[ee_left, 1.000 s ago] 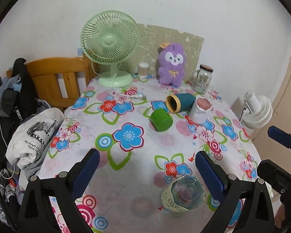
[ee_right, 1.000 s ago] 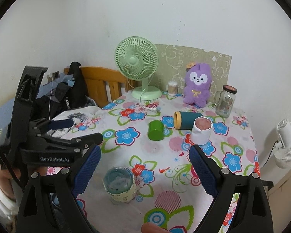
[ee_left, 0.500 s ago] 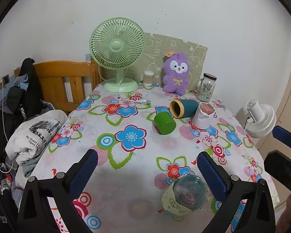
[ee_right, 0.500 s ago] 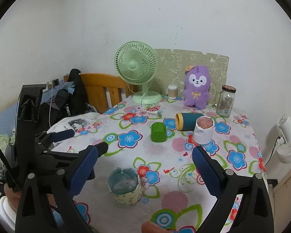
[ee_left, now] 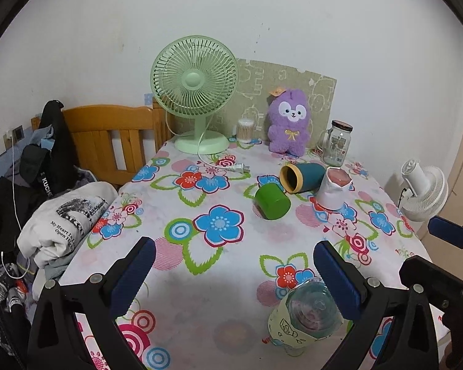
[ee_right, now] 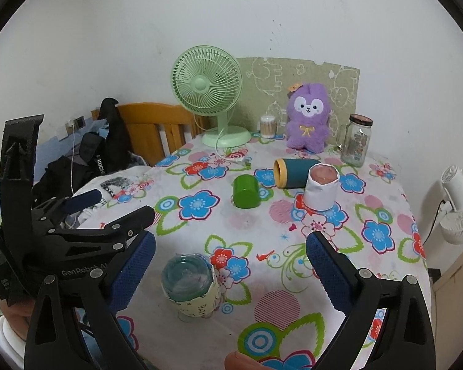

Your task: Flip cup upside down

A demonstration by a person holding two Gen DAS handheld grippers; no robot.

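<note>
Several cups sit on a flowered tablecloth (ee_left: 200,277). A glass cup in a pale yellow sleeve (ee_left: 305,317) (ee_right: 189,286) stands bottom up near the front edge. A green cup (ee_left: 271,200) (ee_right: 246,191) and a teal cup with a yellow rim (ee_left: 302,177) (ee_right: 293,172) lie on their sides mid-table. A white cup with a pink base (ee_left: 335,191) (ee_right: 321,191) stands inverted beside them. My left gripper (ee_left: 231,274) is open and empty above the front of the table. My right gripper (ee_right: 230,269) is open and empty, with the sleeved cup low between its fingers.
At the back stand a green fan (ee_left: 196,92), a purple plush (ee_left: 290,123), a glass jar (ee_left: 336,143) and a swab pot (ee_left: 245,129). A wooden chair (ee_left: 108,135) and clothes (ee_left: 64,222) are to the left. A white fan (ee_left: 423,191) stands off the right edge.
Both grippers have pulled back and risen slightly, so the table looks farther away. The cups have not moved.
</note>
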